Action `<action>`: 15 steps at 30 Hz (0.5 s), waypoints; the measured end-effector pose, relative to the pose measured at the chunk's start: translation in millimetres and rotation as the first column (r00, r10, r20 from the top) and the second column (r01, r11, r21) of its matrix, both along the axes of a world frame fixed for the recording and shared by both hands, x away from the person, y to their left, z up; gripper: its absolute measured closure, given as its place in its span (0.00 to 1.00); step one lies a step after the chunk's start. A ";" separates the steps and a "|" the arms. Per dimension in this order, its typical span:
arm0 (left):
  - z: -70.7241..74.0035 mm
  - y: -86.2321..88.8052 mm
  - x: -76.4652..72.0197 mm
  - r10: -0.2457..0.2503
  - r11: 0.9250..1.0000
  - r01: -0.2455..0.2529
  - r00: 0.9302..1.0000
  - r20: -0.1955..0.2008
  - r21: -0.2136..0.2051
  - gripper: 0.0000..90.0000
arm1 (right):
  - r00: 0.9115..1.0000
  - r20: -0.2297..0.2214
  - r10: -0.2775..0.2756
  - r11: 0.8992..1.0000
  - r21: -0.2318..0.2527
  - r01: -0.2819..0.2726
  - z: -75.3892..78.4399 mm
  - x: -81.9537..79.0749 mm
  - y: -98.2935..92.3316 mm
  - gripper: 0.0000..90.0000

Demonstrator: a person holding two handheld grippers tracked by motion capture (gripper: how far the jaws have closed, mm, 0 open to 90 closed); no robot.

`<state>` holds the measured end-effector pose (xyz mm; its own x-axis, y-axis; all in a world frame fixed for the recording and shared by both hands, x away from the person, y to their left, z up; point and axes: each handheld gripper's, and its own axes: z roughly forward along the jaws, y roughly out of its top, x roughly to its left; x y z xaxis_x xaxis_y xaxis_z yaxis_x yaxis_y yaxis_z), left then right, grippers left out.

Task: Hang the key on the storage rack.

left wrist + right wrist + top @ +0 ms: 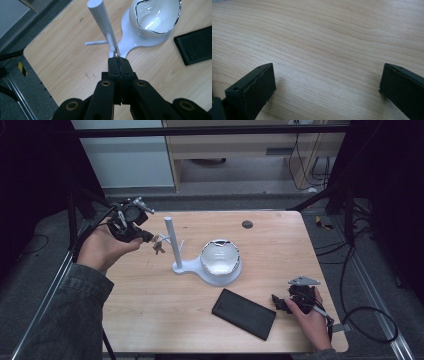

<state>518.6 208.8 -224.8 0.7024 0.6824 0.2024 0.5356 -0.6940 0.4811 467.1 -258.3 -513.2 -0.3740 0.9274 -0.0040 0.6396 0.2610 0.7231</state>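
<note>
Left tool (148,236) clamped shut on key ring (116,53), keys (158,246) dangling just left of white stand (174,242).

Step in hand, by judgement: hang ring on stand's side peg (96,43). Keep ring plane square to peg tip, slide on, release only once seated; avoid knocking post.

Right tool (284,303) spread wide, empty, low over table (317,37), right of stand, beside black case (244,313).

Stand: smooth matte plastic, round post, flat base. Bowl (220,258) glossy white, dark wavy rim, on stand's base. Case flat, matte, rectangular. Table pale woodgrain.
</note>
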 end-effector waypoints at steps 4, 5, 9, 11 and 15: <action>0.6 -4.1 4.0 0.000 1.000 0.000 1.000 -0.003 0.004 1.00 | 1.000 0.001 0.000 1.000 0.000 0.000 0.0 0.0 0.0 0.00; 0.5 -5.2 4.8 0.004 1.000 -0.004 1.000 -0.001 0.005 1.00 | 1.000 0.001 0.000 1.000 0.000 0.000 0.0 0.0 0.0 0.00; 0.1 -8.8 8.2 -0.003 1.000 0.004 1.000 -0.010 0.017 1.00 | 1.000 0.000 0.000 1.000 0.000 0.000 0.0 0.0 0.0 0.00; -0.1 -10.0 9.6 0.000 1.000 0.000 1.000 -0.005 0.017 1.00 | 1.000 0.001 0.000 1.000 0.000 0.000 0.0 0.0 0.0 0.00; -2.8 -13.3 13.3 0.002 0.999 -0.002 1.000 -0.009 0.032 1.00 | 1.000 0.001 0.000 1.000 0.000 0.000 0.0 -0.1 0.0 0.00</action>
